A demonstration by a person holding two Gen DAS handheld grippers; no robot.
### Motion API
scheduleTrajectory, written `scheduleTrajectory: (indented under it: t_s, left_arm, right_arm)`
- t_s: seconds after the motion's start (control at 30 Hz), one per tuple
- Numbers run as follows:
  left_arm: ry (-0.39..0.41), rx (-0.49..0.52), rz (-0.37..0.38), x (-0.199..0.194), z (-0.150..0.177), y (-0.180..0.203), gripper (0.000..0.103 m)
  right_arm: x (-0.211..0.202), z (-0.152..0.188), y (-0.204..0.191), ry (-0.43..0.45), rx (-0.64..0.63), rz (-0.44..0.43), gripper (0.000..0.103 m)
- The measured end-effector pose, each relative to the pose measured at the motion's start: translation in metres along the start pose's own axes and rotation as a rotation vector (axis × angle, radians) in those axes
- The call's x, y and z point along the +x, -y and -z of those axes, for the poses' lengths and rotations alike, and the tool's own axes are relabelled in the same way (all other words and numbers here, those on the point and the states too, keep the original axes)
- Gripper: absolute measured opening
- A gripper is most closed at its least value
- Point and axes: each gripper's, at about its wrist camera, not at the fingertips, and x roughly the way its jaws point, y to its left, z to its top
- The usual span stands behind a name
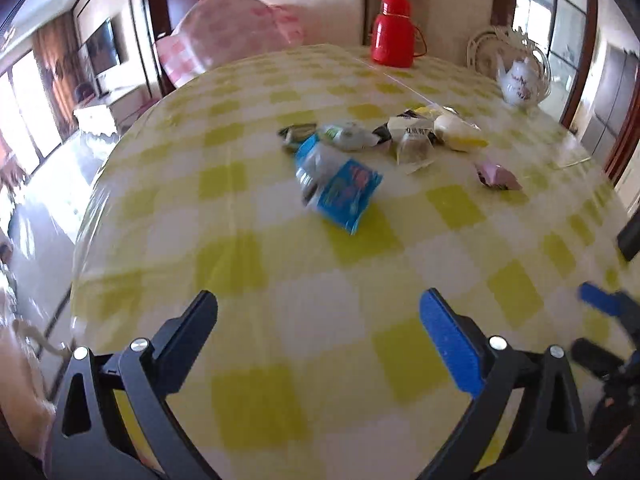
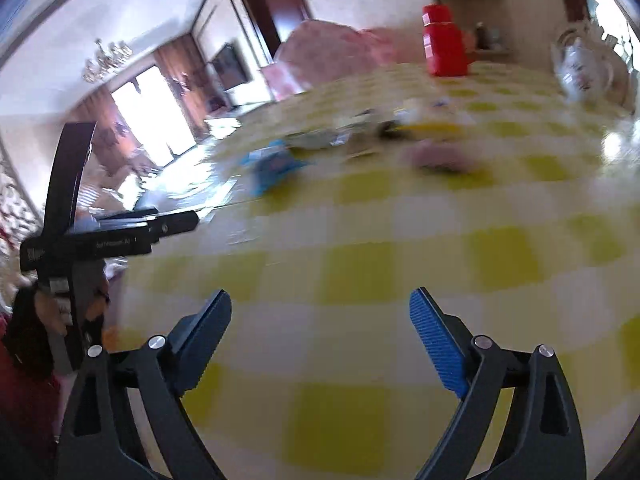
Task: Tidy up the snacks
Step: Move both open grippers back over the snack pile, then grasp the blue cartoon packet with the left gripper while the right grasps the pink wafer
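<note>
At nine o'clock in the left wrist view, the table edge [image 1: 86,216] drops away to a glossy floor, and that is the first hazard: any packet nudged outward has little cloth to cross before it falls. The left gripper [image 1: 318,312] hangs over bare yellow-checked tablecloth [image 1: 256,264] with its jaws spread wide and nothing between them. The snacks lie well ahead of it, toward twelve o'clock. Nearest is a blue snack packet [image 1: 340,192], lying crooked and partly on top of its neighbours; its glossy wrapper looks likely to skid rather than be caught if a finger comes in flat. Behind it sit a dark green packet [image 1: 298,134], a pale green-and-white packet [image 1: 348,134], a white packet with dark print [image 1: 414,138] and a cream-yellow packet [image 1: 460,132], all touching or overlapping, so closing on one may drag or scatter the rest. A pink packet [image 1: 498,176] lies apart at two o'clock.

Further back, a red thermos [image 1: 392,34] and a porcelain teapot [image 1: 518,80] stand near the far rim; a wide sweep could knock either, and the teapot would break.

At four o'clock the right gripper [image 1: 600,320] shows, blurred; in its own view the right gripper [image 2: 320,320] is likewise released and empty. Both views are smeared, so judging the reach is hard, and the two tools are near enough to collide.
</note>
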Motion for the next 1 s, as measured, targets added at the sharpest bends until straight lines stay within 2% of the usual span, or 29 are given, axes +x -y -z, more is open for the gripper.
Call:
scheduleTrajectory:
  t_s: [0.1,0.2,0.27,0.47,0.67,0.8,0.83,0.9,0.97,1.0]
  left_arm:
    - [-0.016,0.034,-0.006,0.026,-0.021,0.006,0.101]
    - [-0.033,0.074,-0.022,0.052,-0.034,0.013,0.101]
    - [-0.03,0.084,-0.032,0.062,-0.039,0.014,0.101]
    - [-0.031,0.064,-0.038,0.093,-0.051,0.004,0.101]
    - [-0.076,0.029,0.039,0.109,-0.06,-0.005,0.101]
    - [-0.058,0.034,0.049,0.113,-0.067,-0.003,0.101]
    - [-0.063,0.04,0.051,0.116,-0.07,-0.002,0.101]
    - [-0.067,0.051,0.052,0.12,-0.073,0.001,0.101]
    - [-0.071,0.067,0.053,0.123,-0.076,0.004,0.101]
    - [-0.076,0.074,0.052,0.124,-0.076,0.005,0.101]
  right_arm:
    - [0.007,-0.015,0.036,-0.013,0.004,0.06,0.088]
    - [0.03,-0.037,0.072,-0.044,0.032,0.081,0.088]
    - [0.053,-0.052,0.087,-0.057,0.002,0.107,0.088]
    - [0.098,-0.089,0.1,-0.133,-0.181,0.102,0.088]
    - [0.142,-0.117,0.099,-0.205,-0.31,0.056,0.088]
    - [0.157,-0.123,0.085,-0.221,-0.393,0.04,0.086]
    - [0.157,-0.122,0.082,-0.224,-0.41,0.021,0.079]
    - [0.152,-0.122,0.079,-0.22,-0.42,-0.016,0.055]
    - [0.145,-0.118,0.078,-0.218,-0.394,-0.031,0.022]
    - [0.141,-0.114,0.077,-0.216,-0.384,-0.022,0.022]
